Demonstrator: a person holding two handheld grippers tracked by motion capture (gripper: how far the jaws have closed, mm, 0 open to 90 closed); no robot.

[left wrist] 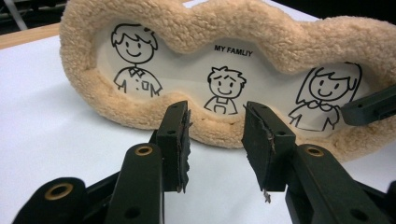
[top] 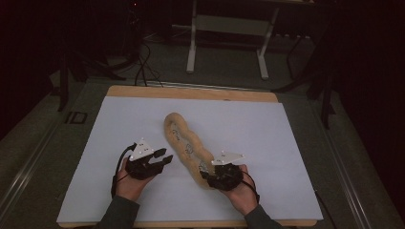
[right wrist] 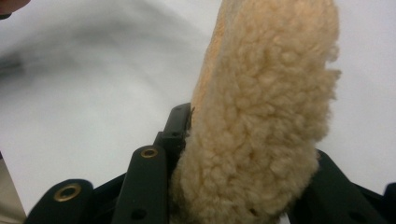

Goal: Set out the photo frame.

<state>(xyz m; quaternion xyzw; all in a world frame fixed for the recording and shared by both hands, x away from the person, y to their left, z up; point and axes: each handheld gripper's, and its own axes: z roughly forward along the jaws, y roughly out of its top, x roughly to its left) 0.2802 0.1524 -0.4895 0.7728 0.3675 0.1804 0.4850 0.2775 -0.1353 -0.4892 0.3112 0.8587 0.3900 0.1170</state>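
A tan plush picture frame (top: 186,145) lies at a slant across the white sheet, with cartoon figures and the words "MY FAMLIY" on its insert. In the left gripper view the frame (left wrist: 233,28) stands just beyond my left gripper (left wrist: 217,112), whose jaws are open with nothing between them. From above, the left gripper (top: 165,156) sits to the left of the frame, a little apart from it. My right gripper (top: 204,169) is at the frame's near end. In the right gripper view my right gripper (right wrist: 252,140) has its jaws closed around the frame's fluffy rim (right wrist: 261,116).
The white sheet (top: 267,143) covers a wooden table (top: 191,93). One jaw of the other gripper (left wrist: 369,107) reaches in at the frame's right end. Behind the table stand a white desk frame (top: 229,28) and floor cables (top: 143,67) in a dark room.
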